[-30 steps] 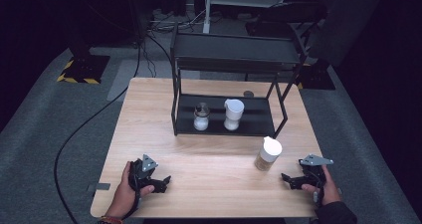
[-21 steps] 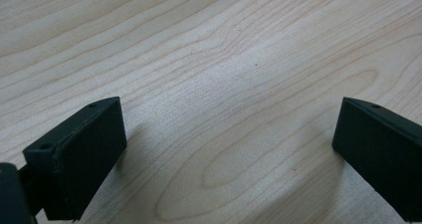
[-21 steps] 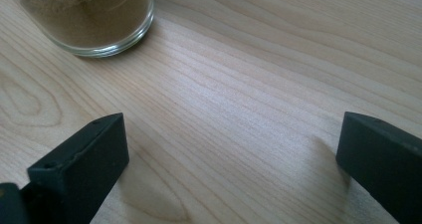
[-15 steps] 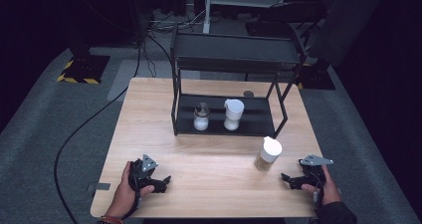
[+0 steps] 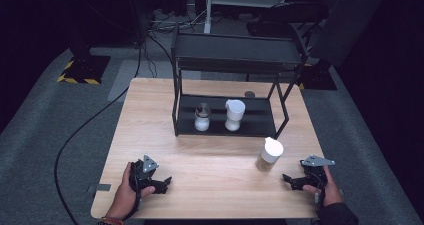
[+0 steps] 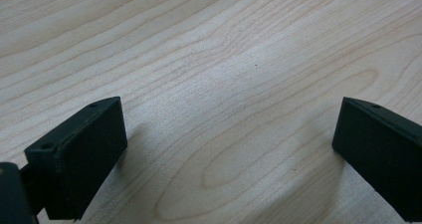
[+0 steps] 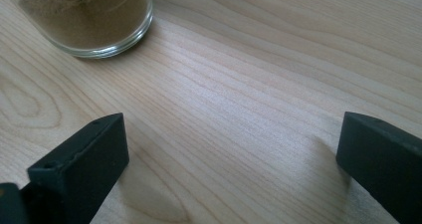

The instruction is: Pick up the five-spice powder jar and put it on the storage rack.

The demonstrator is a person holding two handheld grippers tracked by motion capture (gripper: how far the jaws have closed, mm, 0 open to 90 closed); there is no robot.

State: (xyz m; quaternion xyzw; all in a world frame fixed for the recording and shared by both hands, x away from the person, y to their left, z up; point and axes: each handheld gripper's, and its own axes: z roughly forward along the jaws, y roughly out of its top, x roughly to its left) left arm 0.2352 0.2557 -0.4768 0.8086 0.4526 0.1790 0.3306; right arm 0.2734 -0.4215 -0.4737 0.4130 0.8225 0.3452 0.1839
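Observation:
A glass jar of brown powder with a white lid [image 5: 270, 154] stands on the wooden table [image 5: 215, 182], just in front of a black two-level rack [image 5: 235, 65]. Two white-filled jars [image 5: 202, 117] [image 5: 234, 114] sit on the rack's bottom shelf. My left gripper [image 5: 165, 182] rests on the table at the front left, jaws wide apart over bare wood [image 6: 229, 134]. At the front right lies my right gripper [image 5: 288, 180], open too, a short way right of the brown jar, whose base [image 7: 89, 17] appears at the top left of the right gripper view.
A small round dark thing [image 5: 249, 94] lies on the table behind the rack. The rack's top shelf overhangs the two jars. Cables run over the grey carpet at the left, and dark furniture stands behind the table.

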